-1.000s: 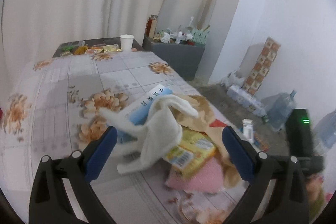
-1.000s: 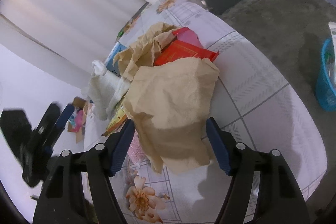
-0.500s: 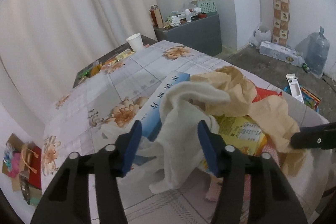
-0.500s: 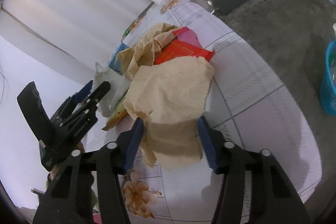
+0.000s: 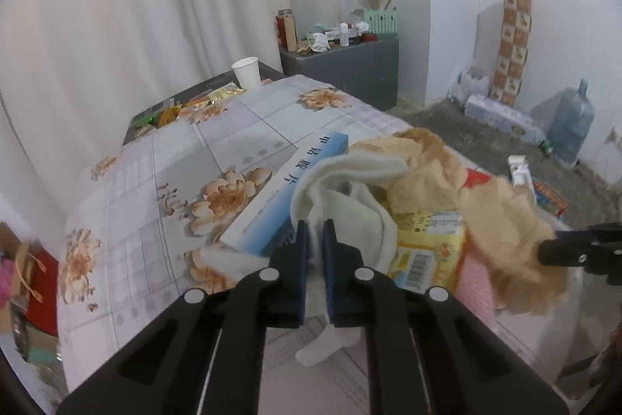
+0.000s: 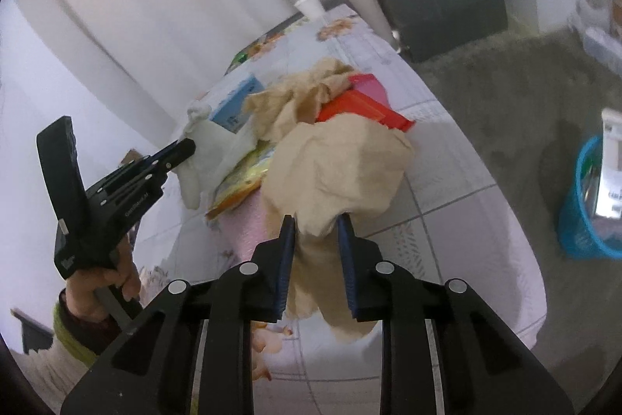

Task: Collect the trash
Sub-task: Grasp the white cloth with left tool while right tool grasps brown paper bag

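A heap of trash lies on the flowered table [image 5: 155,181]: a white cloth [image 5: 350,205], crumpled brown paper [image 5: 513,220], a blue box [image 5: 287,189], a yellow packet [image 5: 427,240] and a red box [image 6: 361,107]. My left gripper [image 5: 315,224] is shut on a fold of the white cloth [image 6: 206,139]; the right wrist view shows its tip [image 6: 186,146] at the cloth. My right gripper [image 6: 315,220] has its jaws closing, with the brown paper [image 6: 338,162] bunched and pinched between them. Its tip [image 5: 542,251] shows at the right edge of the left wrist view.
A blue basket [image 6: 583,205] with a carton stands on the floor right of the table. A paper cup [image 5: 247,72] and snack wrappers sit at the table's far end. A grey cabinet [image 5: 350,65], stacked boxes and a water bottle line the far wall.
Both grippers went from wide open to closed: the left onto the white cloth, the right onto the brown paper. The brown paper's near part is gathered up and lifted slightly.
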### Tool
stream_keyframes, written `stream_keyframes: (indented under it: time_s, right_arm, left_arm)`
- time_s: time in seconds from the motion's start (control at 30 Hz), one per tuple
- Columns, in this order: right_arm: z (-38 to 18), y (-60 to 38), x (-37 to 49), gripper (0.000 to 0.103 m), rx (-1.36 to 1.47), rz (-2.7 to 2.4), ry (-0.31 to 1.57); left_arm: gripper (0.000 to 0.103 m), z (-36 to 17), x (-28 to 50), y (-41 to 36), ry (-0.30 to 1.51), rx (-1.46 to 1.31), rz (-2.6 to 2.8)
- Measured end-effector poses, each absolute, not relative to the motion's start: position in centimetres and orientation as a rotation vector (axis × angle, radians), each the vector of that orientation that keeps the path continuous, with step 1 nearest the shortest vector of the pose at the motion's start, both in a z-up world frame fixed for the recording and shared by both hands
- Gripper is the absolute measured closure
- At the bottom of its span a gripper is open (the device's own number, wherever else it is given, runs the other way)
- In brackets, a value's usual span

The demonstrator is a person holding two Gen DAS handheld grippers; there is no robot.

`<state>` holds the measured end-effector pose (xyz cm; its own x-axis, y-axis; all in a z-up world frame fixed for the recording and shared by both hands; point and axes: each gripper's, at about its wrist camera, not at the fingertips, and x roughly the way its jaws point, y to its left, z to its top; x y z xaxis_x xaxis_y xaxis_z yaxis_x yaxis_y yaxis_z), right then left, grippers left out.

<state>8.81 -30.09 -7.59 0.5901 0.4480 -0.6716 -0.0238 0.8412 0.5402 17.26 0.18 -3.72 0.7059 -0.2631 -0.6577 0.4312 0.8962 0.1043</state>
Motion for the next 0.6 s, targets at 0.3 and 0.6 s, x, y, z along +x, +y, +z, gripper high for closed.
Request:
stream_keyframes:
  time_s: [0.3,0.6]
  right_arm:
    - [-3.8,-28.3,7.3,0.095,0.406,0.350,0.790]
    - [1.4,-27.2,7.3,0.099,0.347,0.398,0.617]
  left_arm:
    - [0.096,-0.1,13.5,5.8,0.633,0.022,-0.439]
    - [0.096,-1.3,9.9,9.1,0.676,-0.074,-0.413]
